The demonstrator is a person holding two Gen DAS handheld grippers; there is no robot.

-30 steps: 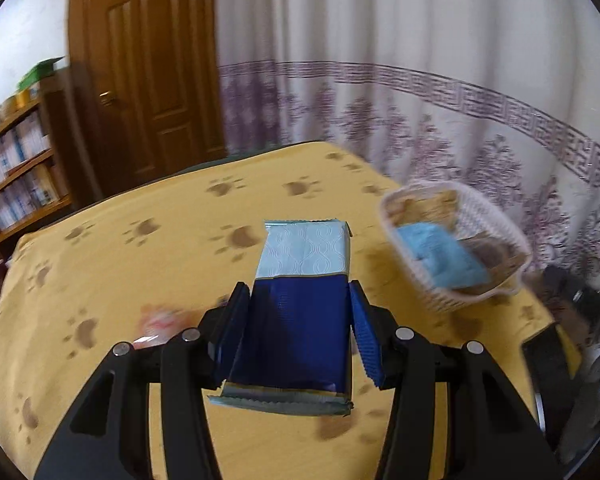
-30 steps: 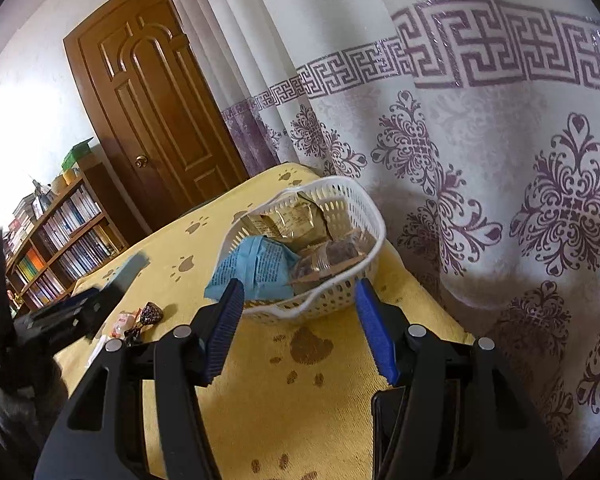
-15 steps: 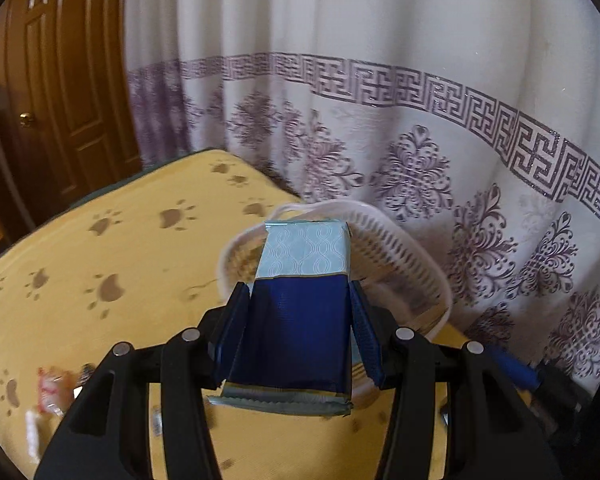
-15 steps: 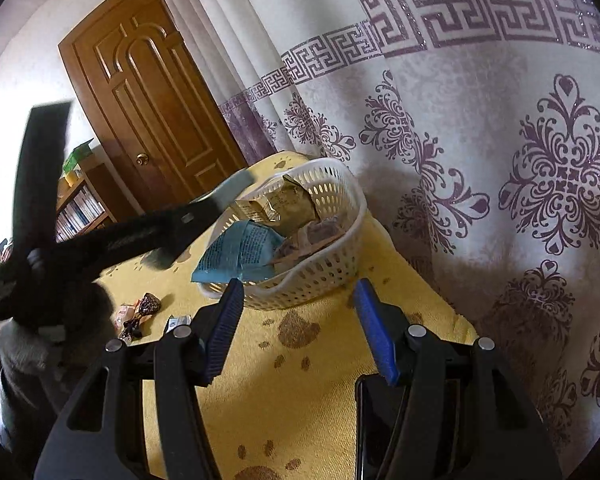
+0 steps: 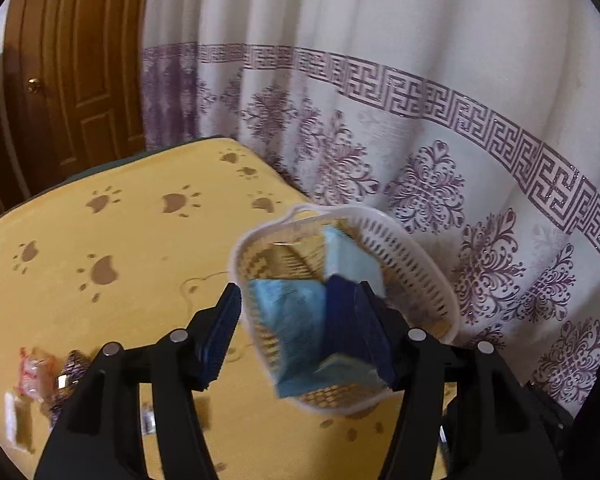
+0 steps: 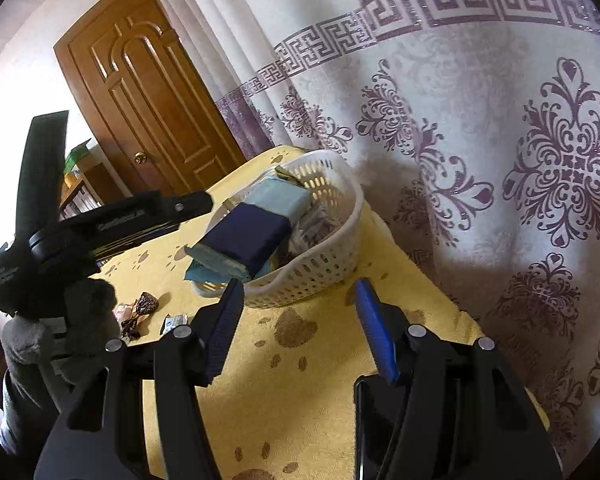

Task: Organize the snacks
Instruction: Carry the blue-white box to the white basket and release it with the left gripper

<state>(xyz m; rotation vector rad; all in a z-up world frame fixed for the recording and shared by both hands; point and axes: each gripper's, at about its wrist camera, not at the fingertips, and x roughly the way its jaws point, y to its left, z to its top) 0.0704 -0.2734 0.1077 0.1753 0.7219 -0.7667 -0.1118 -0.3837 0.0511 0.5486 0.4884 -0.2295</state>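
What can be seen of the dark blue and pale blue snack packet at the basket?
The snack packet is a flat foil-look pack, dark blue at its near half, pale blue patterned at its far half, with a crimped seam at the near end. It lies tilted over the white basket, near end jutting past the rim, on top of other packets. The left tongs are open around it; contact is unclear.

I can't read the left view cleanly: the pack (image 5: 352, 280) in the basket (image 5: 416, 276) is smeared by motion, its print unreadable. Candies (image 5: 40, 372) at lower left are blurred and partly behind my left gripper (image 5: 304, 340). In the right view, the pack (image 6: 248, 232) covers the packets beneath, and a phone (image 6: 380, 428) is mostly hidden behind a finger (image 6: 376, 332).
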